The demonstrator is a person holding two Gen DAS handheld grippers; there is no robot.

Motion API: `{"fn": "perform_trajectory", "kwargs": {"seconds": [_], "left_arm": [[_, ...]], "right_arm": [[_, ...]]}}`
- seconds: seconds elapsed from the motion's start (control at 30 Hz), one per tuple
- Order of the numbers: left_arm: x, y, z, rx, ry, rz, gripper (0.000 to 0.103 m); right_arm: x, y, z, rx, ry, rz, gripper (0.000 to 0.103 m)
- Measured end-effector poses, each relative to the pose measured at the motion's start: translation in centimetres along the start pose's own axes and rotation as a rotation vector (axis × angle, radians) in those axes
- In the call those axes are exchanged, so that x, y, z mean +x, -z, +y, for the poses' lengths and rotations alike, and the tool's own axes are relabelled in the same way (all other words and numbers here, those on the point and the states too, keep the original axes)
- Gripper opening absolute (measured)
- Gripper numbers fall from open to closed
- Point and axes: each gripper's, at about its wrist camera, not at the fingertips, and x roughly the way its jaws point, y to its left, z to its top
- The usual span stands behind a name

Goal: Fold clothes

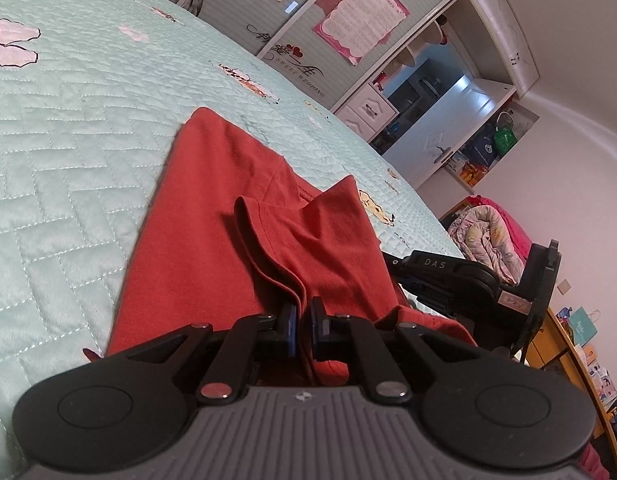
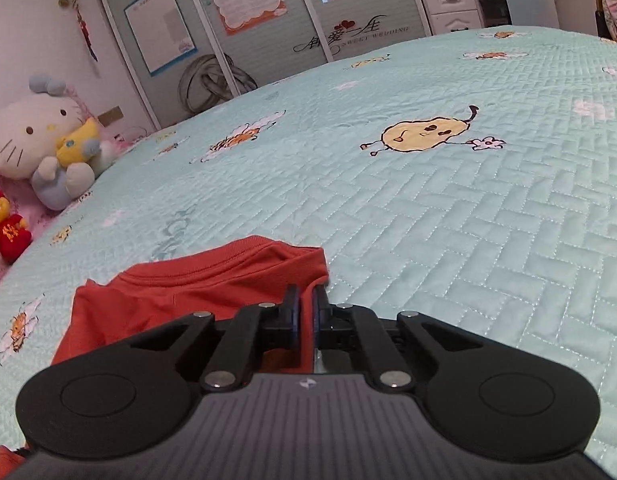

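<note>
A red T-shirt lies on the pale green quilted bed. My left gripper is shut on a doubled hemmed edge of the shirt, which rises in a fold from the jaws. The other gripper's black body shows to the right, past the shirt. In the right wrist view my right gripper is shut on the red T-shirt next to its ribbed collar, low over the bed.
Plush toys sit at the bed's far left edge. A wardrobe with posters stands beyond the bed. A chair with bedding and a wooden desk stand to the right of the bed.
</note>
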Motion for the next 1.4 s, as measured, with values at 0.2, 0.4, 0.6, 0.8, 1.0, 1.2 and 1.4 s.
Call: {"fn": "perform_trajectory", "kwargs": {"seconds": [0.2,0.4,0.6,0.8,1.0,1.2,1.4], "left_arm": [[0.1,-0.1,0.0,-0.003,0.002,0.0,0.006],[0.0,-0.2,0.1,-0.01,0.009,0.003,0.006],[0.0,-0.2,0.2,-0.021,0.011,0.005,0.006],[0.1,-0.3,0.4,-0.03,0.012,0.007,0.006],[0.2,-0.5,0.6,-0.035,0.014,0.009,0.006],[-0.2,-0.4,0.7,-0.059,0.018,-0.014,0.006],[-0.3,-0.3,0.6,-0.058,0.016,-0.019,0.006]], "right_arm": [[-0.6,-0.4,2.0,-0.162,0.029,-0.021,0.022],[-1.3,-0.9,4.5,-0.37,0.072,-0.05,0.035],[-1.1,-1.0,8.5,-0.758,0.052,-0.07,0.047],[-1.1,-1.0,9.0,-0.962,-0.022,-0.003,0.047],[-0.6,-2.2,8.4,-1.039,-0.086,0.141,0.047],[0.9,-3.7,7.9,-1.053,-0.133,0.273,0.045],[2.7,-4.3,8.3,-1.08,-0.186,0.396,0.027]]}}
